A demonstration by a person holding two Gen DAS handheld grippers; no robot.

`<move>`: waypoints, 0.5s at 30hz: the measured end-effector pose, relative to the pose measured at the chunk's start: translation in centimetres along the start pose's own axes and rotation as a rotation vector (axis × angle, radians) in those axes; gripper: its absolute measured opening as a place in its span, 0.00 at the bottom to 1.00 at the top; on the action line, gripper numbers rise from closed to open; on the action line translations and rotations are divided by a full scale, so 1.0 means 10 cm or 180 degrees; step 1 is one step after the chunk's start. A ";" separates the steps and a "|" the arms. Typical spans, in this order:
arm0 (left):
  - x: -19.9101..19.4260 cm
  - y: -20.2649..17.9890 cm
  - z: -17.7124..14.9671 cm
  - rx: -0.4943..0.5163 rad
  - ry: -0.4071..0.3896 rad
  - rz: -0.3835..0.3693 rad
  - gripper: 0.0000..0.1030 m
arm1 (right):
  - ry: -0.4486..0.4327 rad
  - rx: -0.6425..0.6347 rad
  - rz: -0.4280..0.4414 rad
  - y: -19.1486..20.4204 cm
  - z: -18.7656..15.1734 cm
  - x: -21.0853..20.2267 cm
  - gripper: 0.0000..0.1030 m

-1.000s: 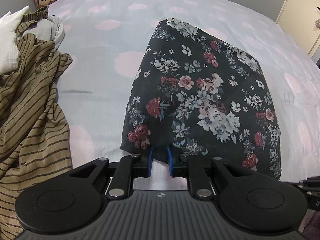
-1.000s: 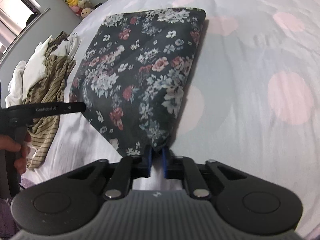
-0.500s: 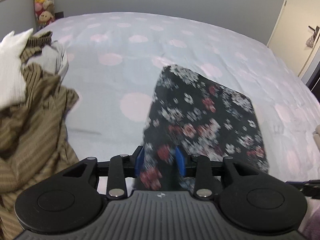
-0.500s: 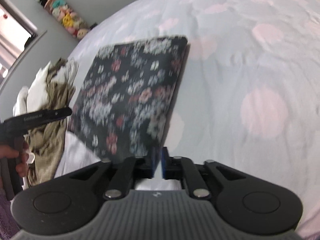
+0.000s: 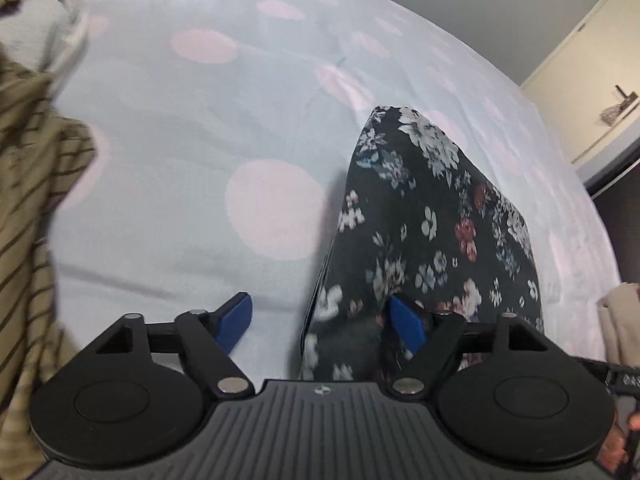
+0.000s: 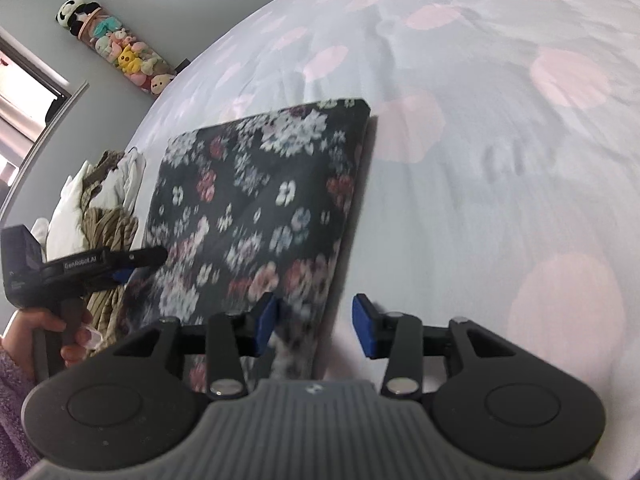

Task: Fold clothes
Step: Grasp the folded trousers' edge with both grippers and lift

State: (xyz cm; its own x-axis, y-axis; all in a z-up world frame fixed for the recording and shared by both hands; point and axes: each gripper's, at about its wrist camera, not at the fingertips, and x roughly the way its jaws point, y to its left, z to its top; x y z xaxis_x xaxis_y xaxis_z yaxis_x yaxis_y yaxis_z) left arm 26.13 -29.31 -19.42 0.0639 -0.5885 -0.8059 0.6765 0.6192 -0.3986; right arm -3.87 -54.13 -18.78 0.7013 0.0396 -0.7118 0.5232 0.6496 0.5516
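Where both sets of blue pads were pinched on its near corners a second ago, the dark floral-print folded garment [image 6: 260, 200] now lies let go, a flat rectangle on the pale blue bedspread with pink dots [image 6: 500, 160]. That reads as one fold finished and set down. The left gripper [image 5: 324, 322] stands spread wide over the garment's near left edge; the right gripper [image 6: 316, 326] is likewise parted, straddling the near right corner. A heap of striped olive clothes [image 5: 28, 200] waits just left.

Dim soft light, motion blur, fisheye bending, dark corners
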 end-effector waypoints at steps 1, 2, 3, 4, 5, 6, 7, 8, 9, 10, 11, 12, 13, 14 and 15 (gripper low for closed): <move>0.04 0.02 0.04 0.0029 0.0031 -0.0046 0.77 | -0.0005 0.0024 0.0016 -0.02 0.06 0.05 0.46; 0.07 0.02 0.08 0.0072 0.0066 -0.0079 0.78 | -0.0005 0.0048 0.0042 -0.03 0.11 0.09 0.46; 0.10 0.03 0.13 0.0120 0.0106 -0.0113 0.78 | -0.0003 0.0071 0.0072 -0.04 0.16 0.13 0.46; 0.12 0.03 0.17 0.0166 0.0148 -0.0153 0.78 | -0.0001 0.0094 0.0101 -0.05 0.21 0.18 0.46; 0.14 0.04 0.21 0.0202 0.0180 -0.0199 0.78 | 0.0001 0.0112 0.0141 -0.06 0.25 0.22 0.46; 0.16 0.05 0.24 0.0232 0.0203 -0.0254 0.78 | 0.0006 0.0122 0.0179 -0.07 0.29 0.26 0.46; 0.17 0.06 0.27 0.0258 0.0212 -0.0310 0.78 | 0.0013 0.0131 0.0215 -0.08 0.32 0.31 0.46; 0.19 0.06 0.29 0.0279 0.0205 -0.0360 0.78 | 0.0019 0.0139 0.0252 -0.09 0.36 0.35 0.46; 0.21 0.05 0.30 0.0299 0.0190 -0.0406 0.77 | 0.0026 0.0145 0.0279 -0.10 0.39 0.40 0.46; 0.24 0.05 0.31 0.0320 0.0174 -0.0452 0.76 | 0.0036 0.0160 0.0315 -0.12 0.40 0.43 0.47; 0.26 0.04 0.32 0.0340 0.0159 -0.0498 0.75 | 0.0047 0.0178 0.0354 -0.14 0.42 0.47 0.47; 0.28 0.03 0.33 0.0355 0.0143 -0.0546 0.73 | 0.0051 0.0202 0.0409 -0.17 0.43 0.49 0.47; 0.30 0.02 0.35 0.0348 0.0135 -0.0605 0.71 | 0.0055 0.0236 0.0455 -0.20 0.44 0.50 0.47; 0.32 0.01 0.36 0.0323 0.0135 -0.0672 0.68 | 0.0061 0.0278 0.0498 -0.23 0.45 0.50 0.47; 0.35 0.01 0.39 0.0281 0.0150 -0.0760 0.58 | 0.0067 0.0316 0.0529 -0.26 0.45 0.50 0.46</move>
State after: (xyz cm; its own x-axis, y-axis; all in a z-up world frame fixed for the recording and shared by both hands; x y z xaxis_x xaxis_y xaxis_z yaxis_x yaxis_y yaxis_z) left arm 29.24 -33.36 -20.62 -0.1384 -0.6865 -0.7139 0.7298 0.4166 -0.5421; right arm 0.50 -58.98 -21.82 0.7723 0.1565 -0.6157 0.4470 0.5549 0.7017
